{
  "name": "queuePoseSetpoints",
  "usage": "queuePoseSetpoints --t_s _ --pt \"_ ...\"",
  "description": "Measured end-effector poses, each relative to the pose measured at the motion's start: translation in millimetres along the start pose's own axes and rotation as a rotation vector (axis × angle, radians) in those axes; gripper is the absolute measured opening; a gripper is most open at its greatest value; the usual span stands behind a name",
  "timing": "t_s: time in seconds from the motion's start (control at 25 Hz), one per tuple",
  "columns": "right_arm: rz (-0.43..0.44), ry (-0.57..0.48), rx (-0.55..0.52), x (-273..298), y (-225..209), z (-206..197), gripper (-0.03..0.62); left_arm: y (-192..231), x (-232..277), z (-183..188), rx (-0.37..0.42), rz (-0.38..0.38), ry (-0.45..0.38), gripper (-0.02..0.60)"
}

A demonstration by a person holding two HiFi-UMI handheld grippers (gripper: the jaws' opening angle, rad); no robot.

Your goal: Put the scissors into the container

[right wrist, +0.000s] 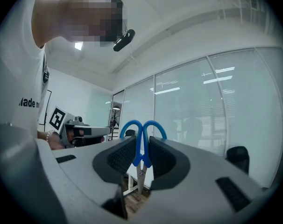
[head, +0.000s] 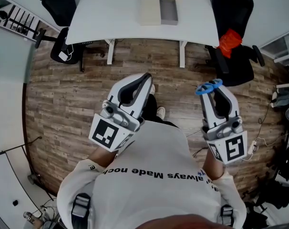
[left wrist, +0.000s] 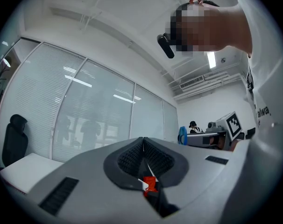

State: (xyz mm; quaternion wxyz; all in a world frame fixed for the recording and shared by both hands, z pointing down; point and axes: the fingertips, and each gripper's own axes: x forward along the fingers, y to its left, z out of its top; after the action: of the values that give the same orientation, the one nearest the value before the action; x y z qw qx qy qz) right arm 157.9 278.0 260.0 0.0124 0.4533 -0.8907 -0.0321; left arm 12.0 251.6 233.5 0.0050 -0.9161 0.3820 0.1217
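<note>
Right gripper [right wrist: 142, 140] clamped on blue-handled scissors [right wrist: 141, 147], handle loops protruding past jaw tips, blades inward between jaws. Left gripper [left wrist: 143, 143] jaws pressed together. Both over wooden floor [head: 63, 94], well short of white desk [head: 111, 18].

We note scissors [head: 205, 89]: blue handles, silver blades. Left gripper [head: 147, 78], right gripper [head: 216, 90]: pale grey shells, black-and-white square markers. We see table [head: 111, 18] white, floor [head: 63, 94] brown wood planks, chair [head: 240, 13] black, cloth [head: 229, 42] red. Shirt [head: 154, 147] white, black lettering.
</note>
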Motion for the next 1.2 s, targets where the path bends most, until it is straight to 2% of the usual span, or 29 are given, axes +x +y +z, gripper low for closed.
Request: queuePoseSetpoints --t_s 1.2 --pt "0.013 0.016 -0.005 93 -51 -1 0.097 81 65 -7 -0.012 0.008 -0.014 0.02"
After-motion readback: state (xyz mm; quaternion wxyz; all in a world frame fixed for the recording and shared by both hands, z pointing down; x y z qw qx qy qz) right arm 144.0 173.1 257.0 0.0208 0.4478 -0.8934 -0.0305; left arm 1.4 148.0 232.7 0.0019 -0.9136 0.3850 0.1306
